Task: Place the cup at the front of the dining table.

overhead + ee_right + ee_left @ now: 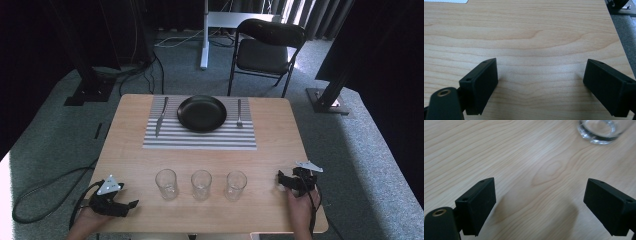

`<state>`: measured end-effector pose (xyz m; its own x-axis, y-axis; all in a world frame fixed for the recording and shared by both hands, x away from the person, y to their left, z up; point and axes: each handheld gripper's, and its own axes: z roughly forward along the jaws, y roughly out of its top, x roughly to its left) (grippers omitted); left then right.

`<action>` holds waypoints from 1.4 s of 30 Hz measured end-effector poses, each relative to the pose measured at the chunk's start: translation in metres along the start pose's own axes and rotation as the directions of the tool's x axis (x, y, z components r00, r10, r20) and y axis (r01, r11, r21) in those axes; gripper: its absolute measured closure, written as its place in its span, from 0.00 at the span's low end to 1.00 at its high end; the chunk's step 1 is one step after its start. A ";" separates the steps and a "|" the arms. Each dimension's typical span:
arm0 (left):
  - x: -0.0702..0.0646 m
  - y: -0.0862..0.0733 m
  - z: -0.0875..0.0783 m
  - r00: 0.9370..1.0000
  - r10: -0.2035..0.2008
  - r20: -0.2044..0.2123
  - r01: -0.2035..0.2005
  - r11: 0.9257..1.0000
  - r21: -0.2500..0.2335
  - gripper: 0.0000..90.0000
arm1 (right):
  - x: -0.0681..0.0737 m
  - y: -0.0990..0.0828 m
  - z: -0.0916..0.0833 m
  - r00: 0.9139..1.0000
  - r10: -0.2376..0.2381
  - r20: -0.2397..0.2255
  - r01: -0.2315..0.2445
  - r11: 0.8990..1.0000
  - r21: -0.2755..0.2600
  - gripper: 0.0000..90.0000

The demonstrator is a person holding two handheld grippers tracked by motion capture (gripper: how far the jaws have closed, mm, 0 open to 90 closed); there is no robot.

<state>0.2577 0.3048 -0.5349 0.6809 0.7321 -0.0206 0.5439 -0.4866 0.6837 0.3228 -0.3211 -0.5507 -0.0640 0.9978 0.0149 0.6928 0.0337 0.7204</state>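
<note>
Both tongs rest low at the table's (pixel 135 165) near edge — the left tongs (pixel 131 204) at its left corner, the right tongs (pixel 281 180) at its right, each spread wide and empty. Three glasses (pixel 201 184) stand in a row between them. Beyond, a black plate (pixel 201 113) sits on a striped mat (pixel 200 140) — knife (pixel 161 116) left, fork (pixel 239 113) right.

1. Table (pixel 150 165): placemat (pixel 200 137) lies at its far middle.
2. Plate (pixel 202 113) on the placemat; knife (pixel 161 116) left of it, fork (pixel 239 113) right of it, both on the placemat.
3. Three glasses in a row nearer the person: left glass (pixel 166 184), middle glass (pixel 201 184), right glass (pixel 235 185), apart from each other.
4. Left gripper (pixel 131 205) at near left corner, left of the glasses; right gripper (pixel 280 178) at near right, right of the glasses.
5. Chair (pixel 267 50) on the floor behind the table.
</note>
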 end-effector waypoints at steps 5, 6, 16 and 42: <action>-0.010 0.007 0.003 0.999 0.021 0.036 -0.020 0.999 -0.026 0.13 | 0.000 0.000 0.000 1.000 0.000 0.000 0.000 1.000 0.000 0.13; -0.012 0.009 0.004 0.998 0.027 0.050 -0.026 0.999 -0.028 0.13 | 0.000 0.000 0.000 1.000 0.000 0.000 0.000 1.000 0.000 0.13; -0.031 0.023 0.013 0.992 0.062 0.113 -0.055 0.996 -0.063 0.13 | 0.000 0.000 0.000 1.000 0.000 0.000 0.000 1.000 0.000 0.13; -0.048 0.054 0.024 0.982 0.080 0.168 -0.051 0.984 -0.171 0.13 | 0.000 0.000 0.000 1.000 0.000 0.000 0.000 1.000 0.000 0.13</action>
<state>0.2660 0.2319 -0.5142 0.7952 0.5998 -0.0881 0.4165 -0.4349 0.7984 0.3228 -0.3211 -0.5507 -0.0638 0.9978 0.0150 0.6928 0.0335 0.7203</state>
